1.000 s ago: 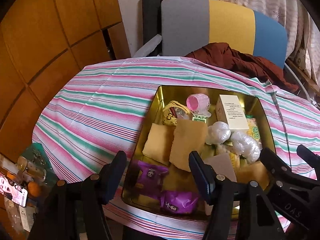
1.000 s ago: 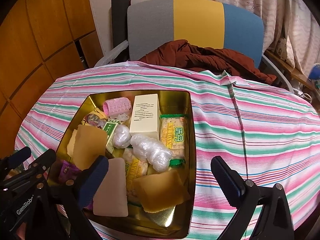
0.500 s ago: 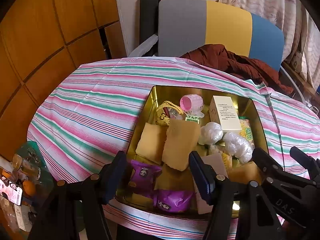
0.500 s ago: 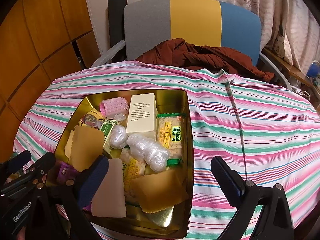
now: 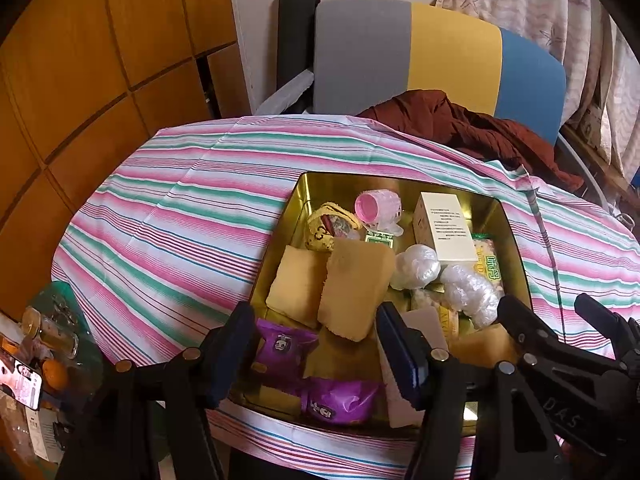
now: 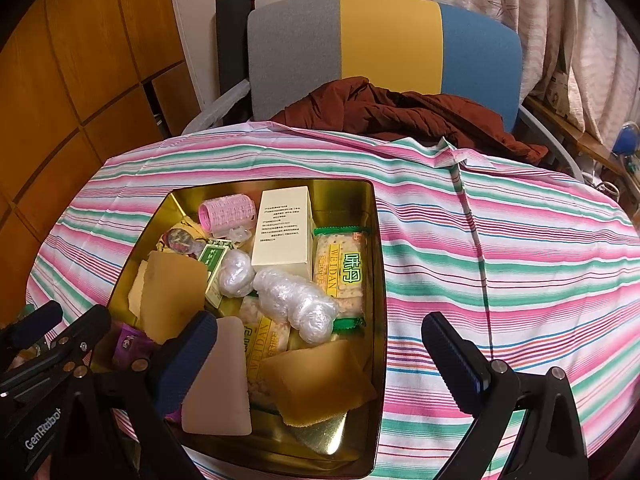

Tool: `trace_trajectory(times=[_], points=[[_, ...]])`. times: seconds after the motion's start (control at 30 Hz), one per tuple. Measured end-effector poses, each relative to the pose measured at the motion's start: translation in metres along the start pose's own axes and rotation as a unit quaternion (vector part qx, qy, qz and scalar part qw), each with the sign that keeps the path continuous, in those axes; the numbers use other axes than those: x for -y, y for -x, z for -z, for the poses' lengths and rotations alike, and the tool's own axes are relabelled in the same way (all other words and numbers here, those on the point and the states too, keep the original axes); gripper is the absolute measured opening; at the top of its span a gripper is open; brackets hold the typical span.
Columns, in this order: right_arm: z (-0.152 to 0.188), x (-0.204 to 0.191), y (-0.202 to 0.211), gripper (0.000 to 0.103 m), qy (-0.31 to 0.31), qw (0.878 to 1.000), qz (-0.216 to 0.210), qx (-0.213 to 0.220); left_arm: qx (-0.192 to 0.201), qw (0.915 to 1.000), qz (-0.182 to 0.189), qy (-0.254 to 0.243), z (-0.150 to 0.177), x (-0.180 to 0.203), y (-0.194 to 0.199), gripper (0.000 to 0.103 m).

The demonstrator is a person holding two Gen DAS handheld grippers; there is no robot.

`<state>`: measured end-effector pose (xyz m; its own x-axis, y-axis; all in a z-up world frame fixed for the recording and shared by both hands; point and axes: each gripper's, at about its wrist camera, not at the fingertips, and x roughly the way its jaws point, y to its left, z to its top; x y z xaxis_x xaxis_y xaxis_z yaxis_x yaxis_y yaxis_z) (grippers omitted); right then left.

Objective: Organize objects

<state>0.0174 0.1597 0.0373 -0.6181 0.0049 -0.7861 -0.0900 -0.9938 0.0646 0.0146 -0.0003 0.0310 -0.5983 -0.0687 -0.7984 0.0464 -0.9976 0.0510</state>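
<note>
An open gold tin (image 5: pixel 280 248) sits on the striped tablecloth (image 5: pixel 180 216), full of small items. Among them are a pink hair roller (image 5: pixel 378 208), a white box (image 5: pixel 444 228), yellow sponges (image 5: pixel 352 284), purple packets (image 5: pixel 284 346), plastic wads (image 6: pixel 296 300), a cracker packet (image 6: pixel 344 272) and a beige wedge (image 6: pixel 220 384). My left gripper (image 5: pixel 316 348) hovers over the tin's near left corner. Its jaws are closing a little and press on nothing. My right gripper (image 6: pixel 320 360) hangs wide open over the tin's near right side, holding nothing.
A chair (image 6: pixel 384 48) with a grey, yellow and blue back stands behind the table, with a brown garment (image 6: pixel 400 112) on it. Wooden panels (image 5: pixel 100 60) line the left. Bottles and a phone (image 5: pixel 24 376) crowd the lower left. Curtains (image 6: pixel 560 20) hang at the right.
Both views have drifted only slightly. Nothing in the tin has moved and neither gripper has taken hold of anything.
</note>
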Motion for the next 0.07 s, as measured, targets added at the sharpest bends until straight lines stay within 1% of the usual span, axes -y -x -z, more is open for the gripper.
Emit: trace_trajectory(times=[0.07], points=[[0.0001,-0.0002,-0.0006,0.103,0.000,1.000,0.000,-0.001,0.002,1.0000,-0.003,-0.003,0.0003,0.0010,0.0006,0.064]])
